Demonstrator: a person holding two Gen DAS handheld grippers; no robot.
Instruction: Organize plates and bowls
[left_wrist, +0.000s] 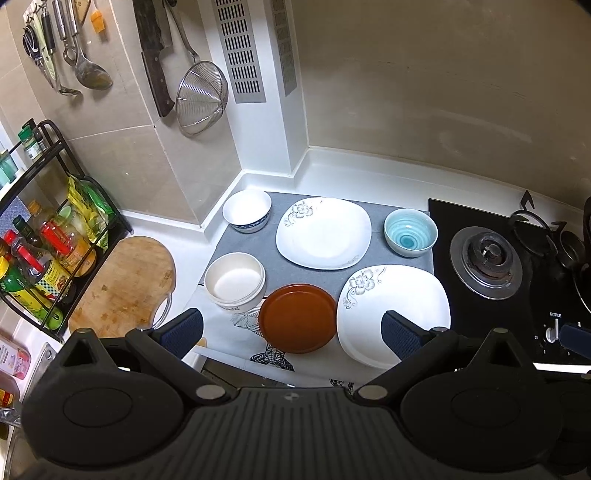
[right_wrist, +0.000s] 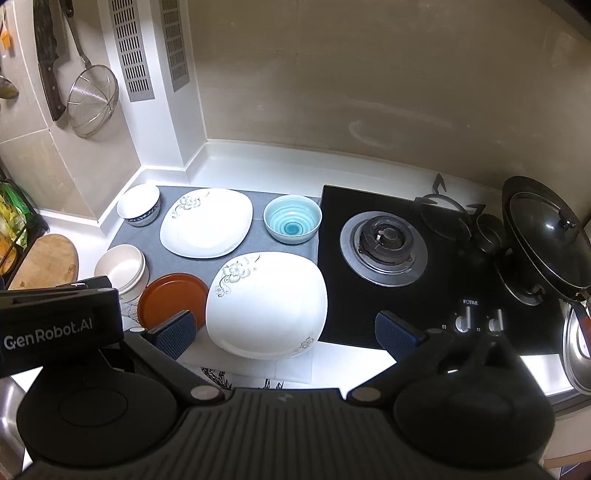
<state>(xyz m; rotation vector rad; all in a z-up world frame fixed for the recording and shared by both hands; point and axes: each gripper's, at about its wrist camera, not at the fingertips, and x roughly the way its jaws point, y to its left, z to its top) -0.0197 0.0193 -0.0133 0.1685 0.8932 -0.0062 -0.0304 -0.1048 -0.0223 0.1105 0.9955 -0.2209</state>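
Left gripper (left_wrist: 291, 332) held with jaws apart above round brown plate (left_wrist: 297, 318), right gripper (right_wrist: 286, 334) spread wide over near white square floral plate (right_wrist: 266, 304), nothing gripped.

Crowded grey mat (left_wrist: 376, 218) on the counter (left_wrist: 369, 173): two flowered plates (left_wrist: 325, 232) (right_wrist: 266, 306) nearly meet, leaving narrow gaps beside the teal bowl (left_wrist: 410, 232) and brown plate (left_wrist: 297, 317). Open strip of counter lies behind the dishes. Rightward, the hob (right_wrist: 388, 240) and lidded wok (right_wrist: 543, 236) block passage.
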